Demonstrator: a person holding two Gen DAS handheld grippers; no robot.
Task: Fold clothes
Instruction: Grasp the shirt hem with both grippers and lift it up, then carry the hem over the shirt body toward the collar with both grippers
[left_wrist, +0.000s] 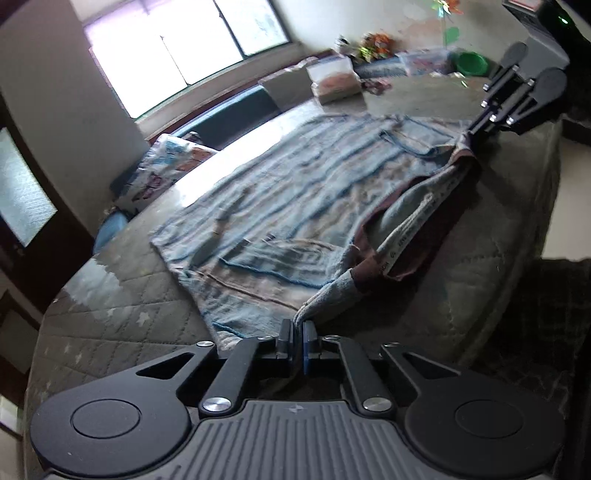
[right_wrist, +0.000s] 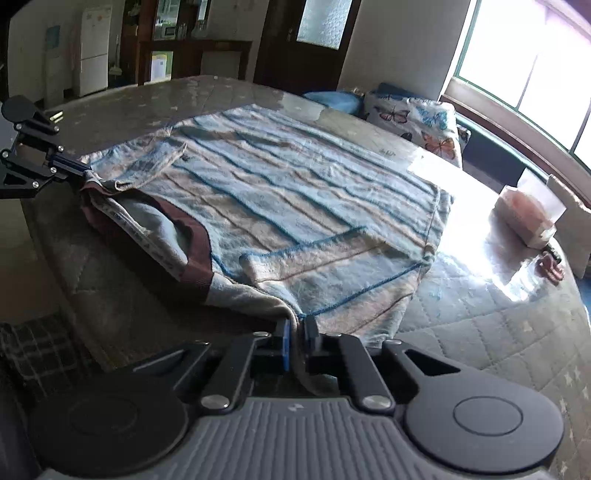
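Both hand-held grippers, left (left_wrist: 297, 326) and right (right_wrist: 296, 325), are pinched on the shoulder corners of a striped sweater (left_wrist: 295, 192), spread flat along the bed (left_wrist: 110, 332) edge, presumably for a straight fold.

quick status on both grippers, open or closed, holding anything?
Left gripper: closed on one shoulder corner of the striped sweater.
Right gripper: closed on the other shoulder corner, by the brown collar.

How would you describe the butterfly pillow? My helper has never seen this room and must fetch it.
Start at the big bright window, then look down to the edge of the quilted mattress below it. The butterfly pillow lies there beside a plain blue pillow; only it has a white cover printed with butterflies.
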